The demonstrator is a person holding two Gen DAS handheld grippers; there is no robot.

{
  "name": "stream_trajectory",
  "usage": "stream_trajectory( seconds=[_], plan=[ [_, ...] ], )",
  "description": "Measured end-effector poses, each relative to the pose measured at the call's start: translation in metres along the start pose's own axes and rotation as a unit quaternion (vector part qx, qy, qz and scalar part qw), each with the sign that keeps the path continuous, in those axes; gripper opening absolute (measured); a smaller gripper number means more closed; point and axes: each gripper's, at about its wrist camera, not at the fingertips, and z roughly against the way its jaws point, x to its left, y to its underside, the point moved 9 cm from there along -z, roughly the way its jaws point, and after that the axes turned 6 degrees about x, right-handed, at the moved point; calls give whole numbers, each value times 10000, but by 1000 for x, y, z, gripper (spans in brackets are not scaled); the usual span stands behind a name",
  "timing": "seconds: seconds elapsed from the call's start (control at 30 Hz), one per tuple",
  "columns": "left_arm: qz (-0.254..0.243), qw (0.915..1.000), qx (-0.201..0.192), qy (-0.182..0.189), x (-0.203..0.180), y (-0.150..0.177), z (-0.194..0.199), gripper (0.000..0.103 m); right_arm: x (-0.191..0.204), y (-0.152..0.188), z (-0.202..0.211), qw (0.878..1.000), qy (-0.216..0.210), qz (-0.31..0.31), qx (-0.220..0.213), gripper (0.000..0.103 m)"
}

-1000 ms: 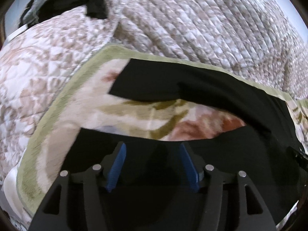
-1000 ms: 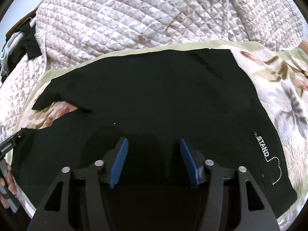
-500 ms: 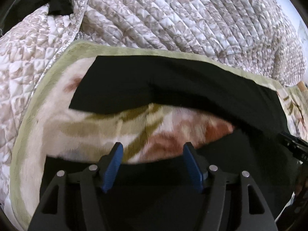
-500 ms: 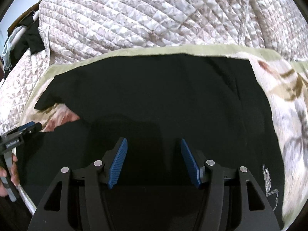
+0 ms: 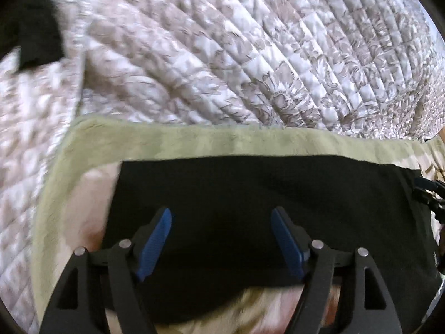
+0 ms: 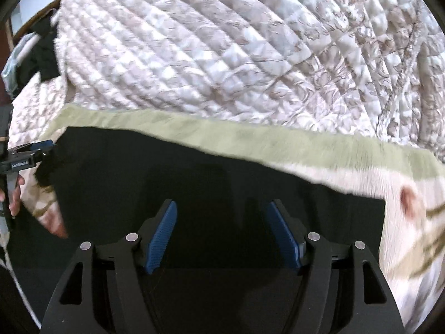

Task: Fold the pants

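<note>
Both grippers have travelled toward the far edge of the blanket since the earlier frames, and the gap of floral cloth that showed between the two trouser legs is now covered: the near leg appears to have been carried over onto the far one. The black pants (image 5: 250,194) now lie as one dark band just short of the blanket's green border (image 5: 194,142), with their left end stopping before the blanket's left margin.

The left gripper (image 5: 221,239) has just been opening its jaws; its blue pads (image 5: 154,242) stand wide apart above the fabric and pinch nothing. The right gripper (image 6: 221,233) has been opening too, released over the wider part of the pants (image 6: 194,189), nothing visibly between its pads (image 6: 282,236). Letting go here makes sense as the end of a lengthwise fold, leaving the cloth where it was laid. The left tool's tip and part of a hand (image 6: 14,200) show at the left edge of the right wrist view.

Underneath is a plush floral blanket (image 6: 411,222) spread on a bed; beyond it is a quilted cream and brown bedspread (image 5: 250,55). Dark clothing (image 6: 44,55) lies in the far left corner. Blur softens the edges.
</note>
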Motion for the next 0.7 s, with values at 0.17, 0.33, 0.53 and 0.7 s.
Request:
stream_trajectory(
  seconds=[0.17, 0.33, 0.53, 0.7],
  plan=[
    [-211, 9993, 264, 156, -26, -15, -40, 78, -16, -19, -37, 9997, -99, -3, 215, 68],
    [-493, 9982, 312, -126, -40, -12, -61, 86, -10, -26, -68, 9980, -139, 355, 496, 69],
    [-900, 9957, 180, -85, -62, -7, -60, 34, 4, -27, -68, 9938, 107, 929, 605, 9],
    [-880, 9957, -43, -276, -67, -6, -41, 4, 17, -28, -44, 9919, 443, 1157, 289, 8]
  ],
)
